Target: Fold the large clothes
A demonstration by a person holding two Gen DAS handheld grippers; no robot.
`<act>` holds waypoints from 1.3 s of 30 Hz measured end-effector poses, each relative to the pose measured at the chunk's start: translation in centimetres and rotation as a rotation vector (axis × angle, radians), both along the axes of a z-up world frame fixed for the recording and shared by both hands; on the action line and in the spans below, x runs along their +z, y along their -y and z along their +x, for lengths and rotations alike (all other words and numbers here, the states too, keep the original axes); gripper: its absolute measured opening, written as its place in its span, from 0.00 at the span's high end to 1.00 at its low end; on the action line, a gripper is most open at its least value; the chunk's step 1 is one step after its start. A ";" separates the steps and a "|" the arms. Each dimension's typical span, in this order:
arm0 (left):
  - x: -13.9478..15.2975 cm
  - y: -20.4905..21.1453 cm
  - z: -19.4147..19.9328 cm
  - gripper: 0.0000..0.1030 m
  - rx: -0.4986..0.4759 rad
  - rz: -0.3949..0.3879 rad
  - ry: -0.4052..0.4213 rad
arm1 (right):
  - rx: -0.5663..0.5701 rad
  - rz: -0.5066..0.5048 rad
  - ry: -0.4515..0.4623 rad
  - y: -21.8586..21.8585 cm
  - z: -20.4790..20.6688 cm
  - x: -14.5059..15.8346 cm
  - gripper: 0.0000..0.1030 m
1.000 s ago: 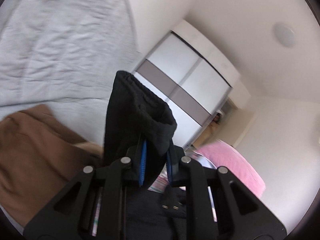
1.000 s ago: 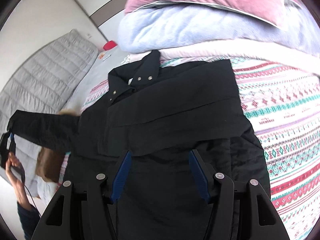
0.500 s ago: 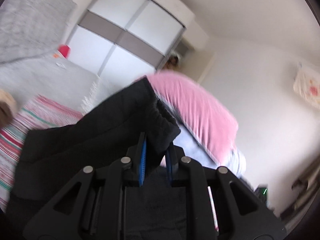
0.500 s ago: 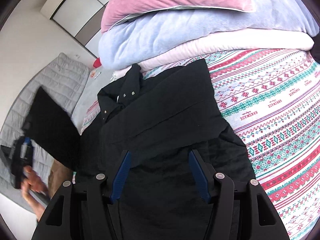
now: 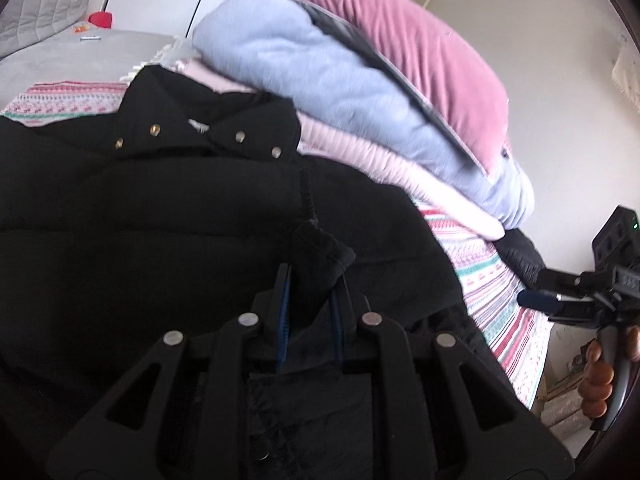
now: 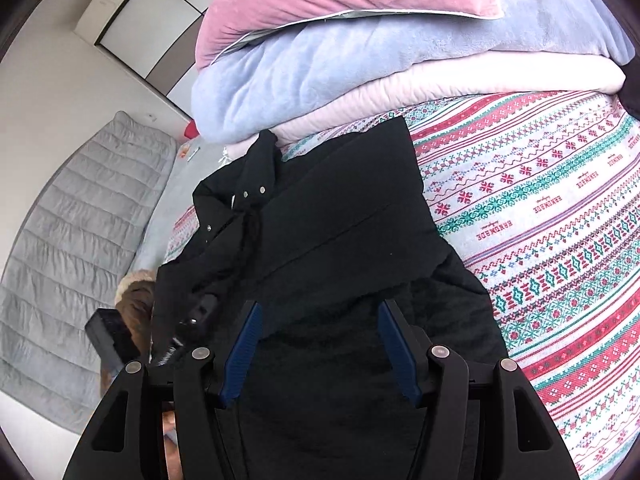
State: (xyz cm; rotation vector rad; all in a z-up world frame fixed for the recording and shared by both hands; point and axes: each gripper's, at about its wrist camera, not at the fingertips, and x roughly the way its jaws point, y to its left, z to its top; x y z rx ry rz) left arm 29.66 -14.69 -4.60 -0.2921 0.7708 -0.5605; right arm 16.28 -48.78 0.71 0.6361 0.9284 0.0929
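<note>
since a second ago my left gripper (image 5: pixel 310 300) has swung the black sleeve cuff (image 5: pixel 324 252) from out over the grey bedding in across the jacket (image 5: pixel 160 220); my right gripper (image 6: pixel 320 344) has barely shifted.

the jacket lies on the patterned bedspread (image 6: pixel 560 220), collar (image 5: pixel 200 136) toward the upper left of the left wrist frame, just beside the stacked blankets (image 5: pixel 320 60). i judge the fold is in its early part: one sleeve is being laid over the chest, not yet released, and the body is still unfolded, so the lengthwise folds remain.

my left fingers are clamped on the sleeve cuff, which sticks up between them at lower centre. my right fingers stand apart and hold nothing, with the jacket's lower body spread under them at the bottom of the right wrist frame.
</note>
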 end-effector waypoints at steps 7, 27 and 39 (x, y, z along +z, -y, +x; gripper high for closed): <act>-0.4 0.3 -0.5 0.70 -0.076 0.093 -0.028 | 0.018 -0.020 -0.012 -0.8 0.4 -0.2 0.40; -2.1 -0.4 3.6 0.44 0.026 0.262 -0.246 | 0.021 -0.049 -0.024 -1.0 0.6 -0.4 0.40; -0.3 1.3 4.4 0.40 0.027 0.292 -0.185 | 0.005 -0.047 -0.026 -0.7 0.4 -0.3 0.40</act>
